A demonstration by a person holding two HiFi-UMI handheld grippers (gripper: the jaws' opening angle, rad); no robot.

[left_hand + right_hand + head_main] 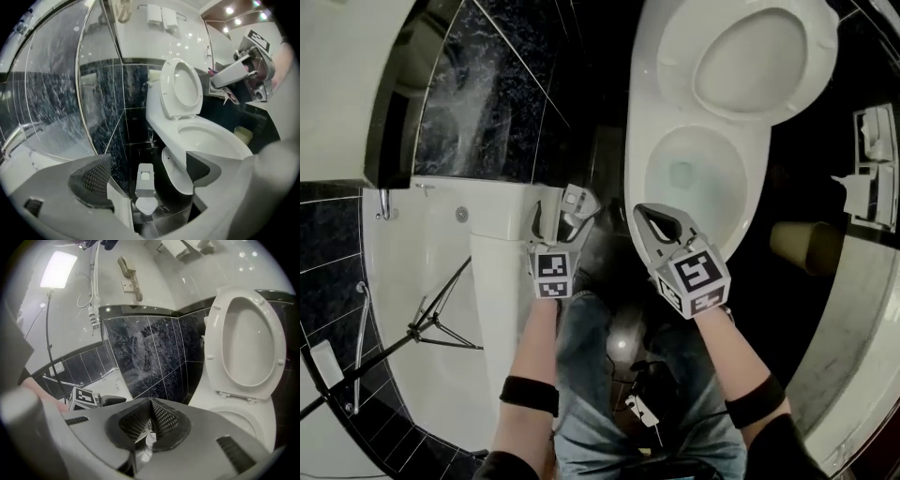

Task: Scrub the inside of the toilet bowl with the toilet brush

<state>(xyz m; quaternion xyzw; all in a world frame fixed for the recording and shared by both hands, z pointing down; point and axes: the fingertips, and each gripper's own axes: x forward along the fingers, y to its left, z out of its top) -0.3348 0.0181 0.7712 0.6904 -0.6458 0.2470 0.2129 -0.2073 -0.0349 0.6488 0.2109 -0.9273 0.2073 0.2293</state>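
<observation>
White porcelain lay open, 2 grippers held just short of it
The toilet bowl (694, 183) had its seat and lid (750, 56) raised, so the inside was reachable; the left gripper (561, 214) gaped wide and empty over what looked like the toilet brush (145, 180), upright in its holder on the dark floor by the base, while the right gripper (150, 404) was pinched together on nothing

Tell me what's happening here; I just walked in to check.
A person faces the white ceramic toilet, lid raised, a two-jaw gripper in each hand. The left gripper has its jaws wide apart, empty; the right gripper is closed on nothing. The grey-and-white toilet brush sits in its holder on the dark floor beside the toilet. No scrubbing yet.
</observation>
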